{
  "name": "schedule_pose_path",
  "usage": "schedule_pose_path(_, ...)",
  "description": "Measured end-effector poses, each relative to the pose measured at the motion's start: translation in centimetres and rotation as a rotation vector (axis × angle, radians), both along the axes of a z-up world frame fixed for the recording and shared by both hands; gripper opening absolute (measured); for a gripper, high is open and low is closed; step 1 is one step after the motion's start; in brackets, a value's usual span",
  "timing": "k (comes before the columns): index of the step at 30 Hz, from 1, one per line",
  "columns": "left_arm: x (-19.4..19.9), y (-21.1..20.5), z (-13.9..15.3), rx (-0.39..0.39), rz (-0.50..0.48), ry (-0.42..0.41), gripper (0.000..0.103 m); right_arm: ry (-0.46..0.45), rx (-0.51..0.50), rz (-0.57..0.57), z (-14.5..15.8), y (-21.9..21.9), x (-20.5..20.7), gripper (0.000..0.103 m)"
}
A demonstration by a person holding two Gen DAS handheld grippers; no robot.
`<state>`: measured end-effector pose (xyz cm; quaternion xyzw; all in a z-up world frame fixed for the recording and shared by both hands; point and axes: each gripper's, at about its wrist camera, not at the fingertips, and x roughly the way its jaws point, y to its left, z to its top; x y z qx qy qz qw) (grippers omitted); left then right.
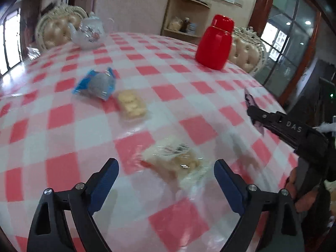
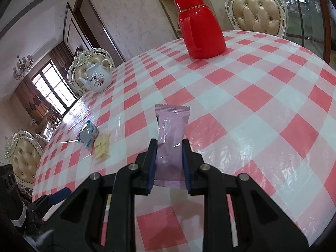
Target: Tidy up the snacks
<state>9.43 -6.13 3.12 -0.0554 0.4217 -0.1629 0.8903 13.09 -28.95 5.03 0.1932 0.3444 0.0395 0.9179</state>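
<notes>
The right tool is clamped on a pink wrapped bar, gripping its lower half so the top stands free above the tabletop. The left tool is spread wide and holds nothing, with a clear cracker packet lying between its fingers, blurred. A blue packet and a second cracker packet lie side by side farther off, seemingly touching. A sensible plan is to carry the bar low towards that pair and set it down flat beside them. The left tool should close gently across the packet's width to avoid crushing the crackers.
</notes>
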Motion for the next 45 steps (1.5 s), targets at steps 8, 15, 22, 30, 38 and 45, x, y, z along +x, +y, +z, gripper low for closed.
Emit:
schedule_pose_path(8, 1.5, -4.5, -1.9, 0.313, -0.277, -0.047, 0.093, -0.008, 0.021, 0.000, 0.3, -0.2, -0.1, 0.028)
schedule_pose_path(15, 3.7, -2.1, -2.6, 0.161, -0.302, 0.004, 0.073, -0.024, 0.020, -0.001, 0.7, -0.2, -0.2, 0.028)
schedule_pose_path(22, 1.7, -2.1, -2.3, 0.195, -0.274, -0.028, 0.050, 0.038, -0.026, 0.063, 0.4, -0.3, 0.4, 0.028)
schedule_pose_path(30, 0.4, 0.7, -1.2, 0.135, -0.159, -0.042, 0.050, 0.107, -0.165, 0.193, -0.7, 2.0, -0.4, 0.055)
schedule_pose_path(38, -2.6, 4.8, -0.6, 0.030, -0.037, -0.068, 0.050, 0.157, -0.366, 0.256, -3.5, 6.2, -0.6, 0.025)
schedule_pose_path(45, -6.2, 8.7, 0.5, -0.002, 0.104, -0.102, 0.050, 0.039, -0.219, 0.239, -1.7, 6.7, -6.1, 0.025)
